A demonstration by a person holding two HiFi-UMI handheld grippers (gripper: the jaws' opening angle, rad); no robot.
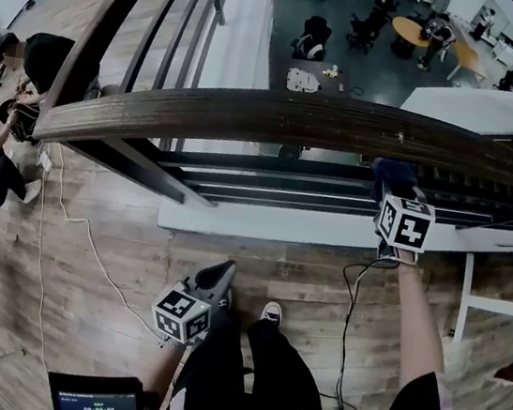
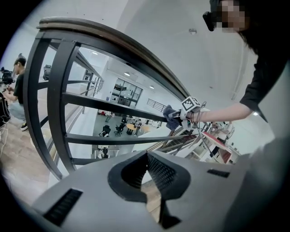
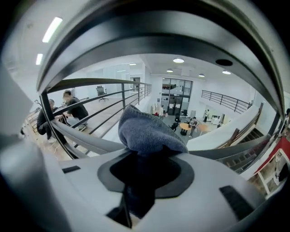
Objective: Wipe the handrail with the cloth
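Observation:
The dark wooden handrail (image 1: 278,117) curves across the head view above black railing bars. My right gripper (image 1: 399,199) is raised to the rail's near side, right of centre, and is shut on a blue-grey cloth (image 1: 391,174) that sits just under the rail's lower edge. In the right gripper view the cloth (image 3: 147,131) bulges out of the jaws, with the handrail (image 3: 158,27) arching close overhead. My left gripper (image 1: 219,279) hangs low by my legs, well below the rail. Its jaws (image 2: 147,170) meet at the tips with nothing in them. From there the cloth (image 2: 171,117) shows far along the handrail (image 2: 113,41).
Black horizontal bars (image 1: 270,178) run under the rail, with an open drop to a lower floor beyond. A white cable (image 1: 90,242) trails over the wooden floor. People sit at the far left (image 1: 30,63). A tablet (image 1: 96,404) is at the bottom; a white frame (image 1: 499,300) stands at the right.

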